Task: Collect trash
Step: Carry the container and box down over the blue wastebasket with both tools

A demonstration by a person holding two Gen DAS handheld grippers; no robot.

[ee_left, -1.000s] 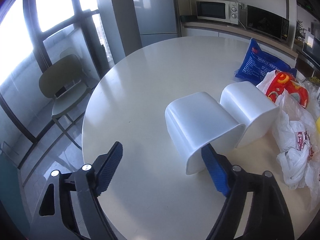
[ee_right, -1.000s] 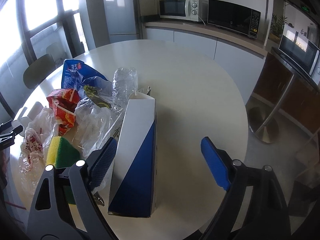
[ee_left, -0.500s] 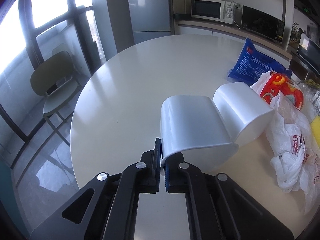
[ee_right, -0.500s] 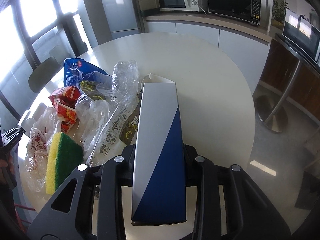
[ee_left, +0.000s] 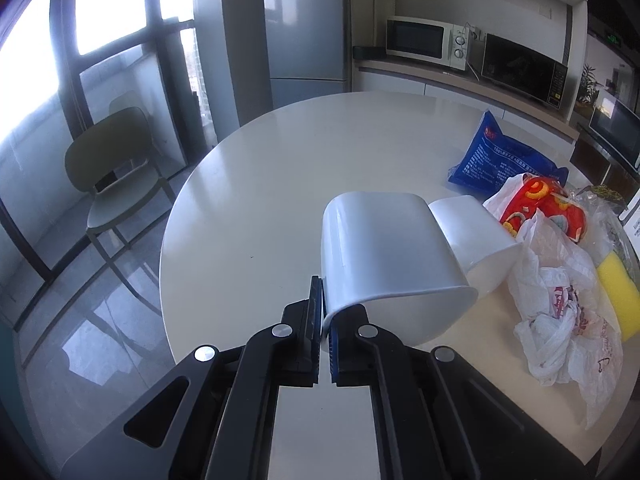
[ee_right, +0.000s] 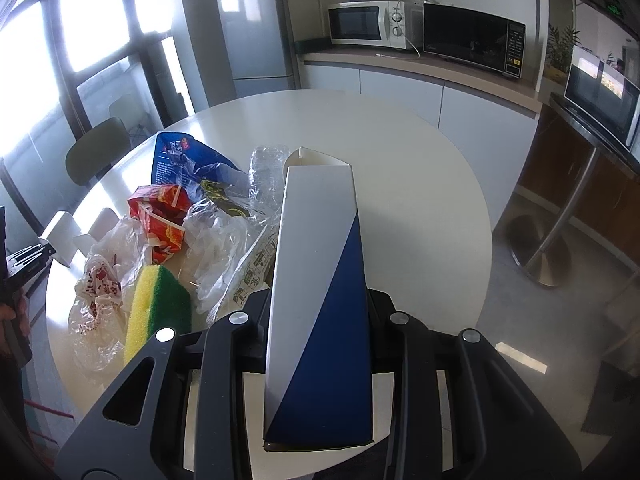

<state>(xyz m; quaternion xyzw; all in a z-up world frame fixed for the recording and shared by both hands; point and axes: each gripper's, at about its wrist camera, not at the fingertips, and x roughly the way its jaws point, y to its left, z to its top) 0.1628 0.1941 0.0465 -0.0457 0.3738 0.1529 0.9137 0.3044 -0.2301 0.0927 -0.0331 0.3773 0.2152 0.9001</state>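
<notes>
In the left wrist view my left gripper [ee_left: 325, 312] is shut on the rim wall of a white plastic bin [ee_left: 384, 248] that lies on its side on the round white table [ee_left: 260, 200]. A second white bin [ee_left: 472, 224] lies behind it, touching it. In the right wrist view my right gripper [ee_right: 318, 300] is shut on a tall white and blue carton [ee_right: 320, 260], open at its far end and held a little above the table [ee_right: 400, 152]. The carton hides the pads.
Loose trash lies in a heap: a blue bag [ee_right: 180, 160], a red snack bag [ee_right: 160, 216], a crushed clear bottle [ee_right: 268, 164], thin plastic bags [ee_right: 216, 248] and a yellow-green sponge [ee_right: 160, 300]. A chair [ee_left: 112, 168] stands by the window. A counter with microwaves [ee_right: 364, 24] runs behind.
Both grippers closed: the left on the bin's rim, the right on the carton. The carton then rose slightly and now points straight ahead.
</notes>
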